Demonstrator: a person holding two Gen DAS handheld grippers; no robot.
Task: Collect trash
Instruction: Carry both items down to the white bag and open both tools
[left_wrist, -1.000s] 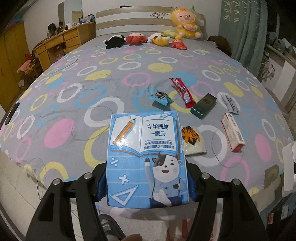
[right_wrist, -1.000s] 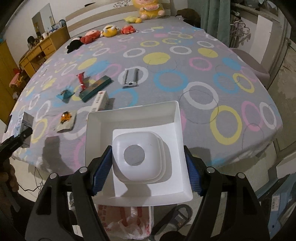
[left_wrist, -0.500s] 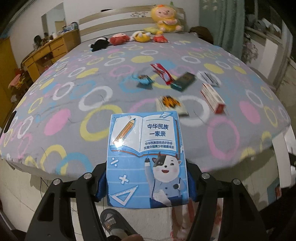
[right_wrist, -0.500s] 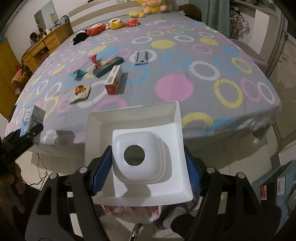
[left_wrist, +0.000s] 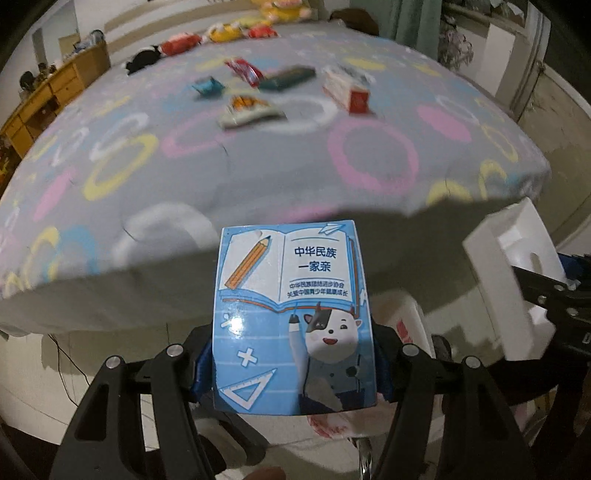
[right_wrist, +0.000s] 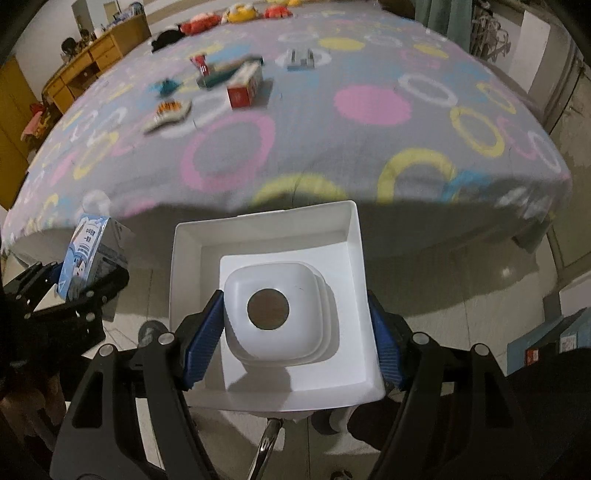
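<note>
Risk lay in the release: both loads hung over the floor past the bed's (right_wrist: 332, 155) edge, with only a glimpse of a plastic bag (left_wrist: 402, 317) beneath — a drop off that mark would have scattered them. Left gripper (left_wrist: 291, 365) was clamped on the blue carton (left_wrist: 291, 314), pads pressing its sides. Right gripper (right_wrist: 295, 332) gripped the white foam tray (right_wrist: 266, 236) across its width. More wrappers (right_wrist: 168, 112) remained on the bedspread.

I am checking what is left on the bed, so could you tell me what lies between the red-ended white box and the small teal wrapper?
In the right wrist view, a dark green box lies between the red-ended white box and the teal wrapper.
</note>
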